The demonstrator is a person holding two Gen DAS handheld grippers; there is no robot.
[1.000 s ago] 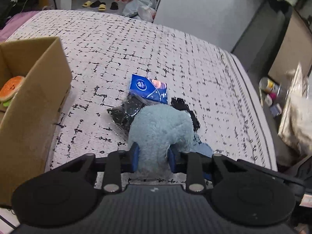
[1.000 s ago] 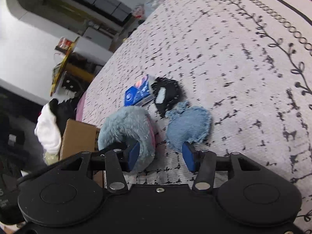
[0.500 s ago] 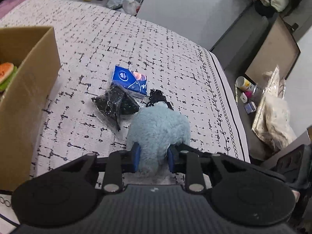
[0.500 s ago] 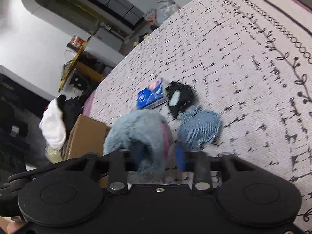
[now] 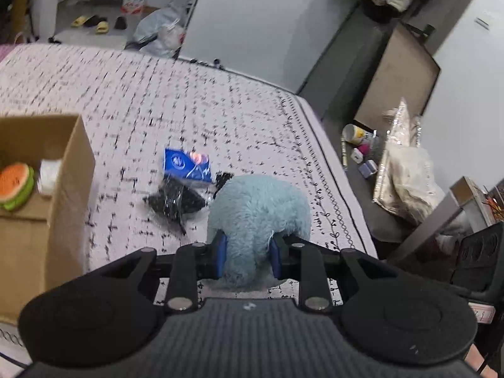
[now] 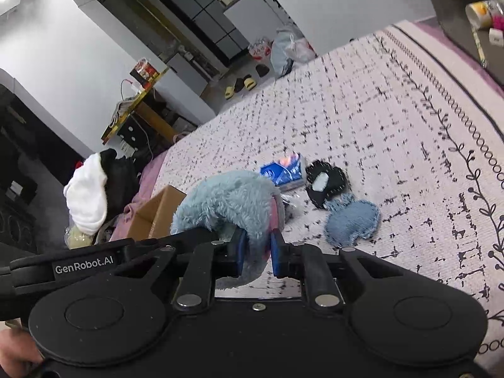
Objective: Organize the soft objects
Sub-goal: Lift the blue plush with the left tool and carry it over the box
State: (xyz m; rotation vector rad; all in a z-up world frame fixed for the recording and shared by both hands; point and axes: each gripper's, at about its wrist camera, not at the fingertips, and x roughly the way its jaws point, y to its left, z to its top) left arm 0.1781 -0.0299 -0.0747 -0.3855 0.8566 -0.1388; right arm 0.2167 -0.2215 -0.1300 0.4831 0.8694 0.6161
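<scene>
A fluffy light-blue plush [image 5: 260, 217] is held above the bed by both grippers. My left gripper [image 5: 247, 256] is shut on one side of it. My right gripper [image 6: 255, 253] is shut on the other side of the plush [image 6: 230, 201], and the left gripper's arm shows beside it. On the bed lie a blue tissue pack [image 5: 186, 164], a black item in clear wrap [image 5: 176, 203], a black felt piece [image 6: 327, 181] and a blue denim piece [image 6: 352, 222]. A cardboard box [image 5: 60, 189] at the left holds a watermelon-slice toy [image 5: 15, 186].
The bed's right edge [image 5: 343, 189] drops to a dark floor with small bottles [image 5: 356, 145] and a crinkled bag [image 5: 406, 173]. A pile of clothes [image 6: 94, 189] lies past the box. Slippers and bags stand on the far floor.
My right gripper has closed on the plush. Both grippers have lifted it higher above the bed, and the left wrist view has swung so more of the box's inside shows.
</scene>
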